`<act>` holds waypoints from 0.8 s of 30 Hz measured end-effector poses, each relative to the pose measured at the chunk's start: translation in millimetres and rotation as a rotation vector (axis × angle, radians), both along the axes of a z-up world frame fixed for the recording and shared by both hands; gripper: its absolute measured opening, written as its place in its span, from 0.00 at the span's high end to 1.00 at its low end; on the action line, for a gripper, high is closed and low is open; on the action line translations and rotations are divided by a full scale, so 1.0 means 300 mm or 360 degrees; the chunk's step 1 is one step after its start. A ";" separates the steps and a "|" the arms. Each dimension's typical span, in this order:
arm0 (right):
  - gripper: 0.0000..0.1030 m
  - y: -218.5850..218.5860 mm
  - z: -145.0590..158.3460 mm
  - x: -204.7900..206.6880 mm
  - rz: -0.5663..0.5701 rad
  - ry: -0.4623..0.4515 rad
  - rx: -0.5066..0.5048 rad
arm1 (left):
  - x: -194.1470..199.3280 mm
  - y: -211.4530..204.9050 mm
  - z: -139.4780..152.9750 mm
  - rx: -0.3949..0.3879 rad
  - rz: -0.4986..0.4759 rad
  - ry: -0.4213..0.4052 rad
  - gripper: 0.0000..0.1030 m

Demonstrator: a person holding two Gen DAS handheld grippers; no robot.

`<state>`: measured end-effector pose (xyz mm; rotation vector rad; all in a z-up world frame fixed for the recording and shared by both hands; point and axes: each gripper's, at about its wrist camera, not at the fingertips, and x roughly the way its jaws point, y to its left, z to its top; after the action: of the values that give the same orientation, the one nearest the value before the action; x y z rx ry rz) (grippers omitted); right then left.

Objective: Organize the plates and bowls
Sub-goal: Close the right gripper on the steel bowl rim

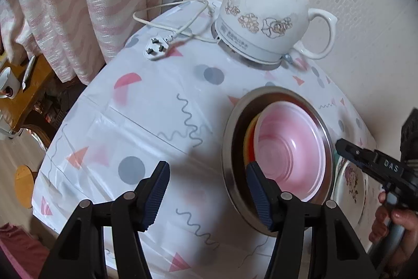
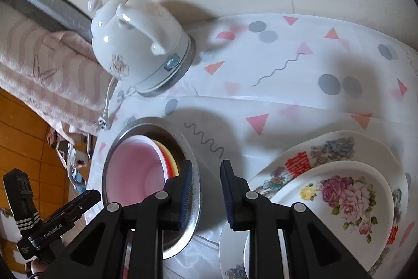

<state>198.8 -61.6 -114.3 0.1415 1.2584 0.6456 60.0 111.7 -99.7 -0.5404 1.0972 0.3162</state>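
nearest, the left gripper (image 1: 207,196) stands with jaws spread and empty, one finger overlapping the steel bowl (image 1: 236,148). the right gripper (image 2: 206,196) is likewise released, holding nothing, poised between that bowl and the floral plates (image 2: 339,203). bowls appear nested already: a pink bowl (image 1: 290,148) sits inside. judged step: stacking looks done, grippers clear. any next move calls for re-approaching a rim squarely. beyond, a ceramic kettle (image 1: 263,15) stands on the tablecloth (image 1: 146,122).

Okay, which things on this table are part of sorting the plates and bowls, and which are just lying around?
Part of the job: metal bowl, pink bowl nested in it, rose plate stacked on the larger patterned plate.

Just lying about: white kettle, its cord and plug, patterned tablecloth.
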 end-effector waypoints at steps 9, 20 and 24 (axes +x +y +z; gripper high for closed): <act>0.78 0.065 -0.038 0.008 0.0147 -0.0001 -0.0098 | -0.004 -0.020 -0.029 -0.0081 -0.0056 0.0027 0.61; 0.79 0.128 -0.086 0.025 0.0288 0.0027 -0.0178 | 0.030 -0.036 -0.066 -0.0120 -0.0145 0.0055 0.65; 0.83 0.145 -0.101 0.031 0.0313 0.0049 -0.0160 | 0.035 -0.039 -0.080 -0.0147 -0.0166 0.0048 0.65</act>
<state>208.1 -18.2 -144.6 -0.0570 1.3425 0.7495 70.6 100.0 -123.7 -0.5597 1.1690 0.1836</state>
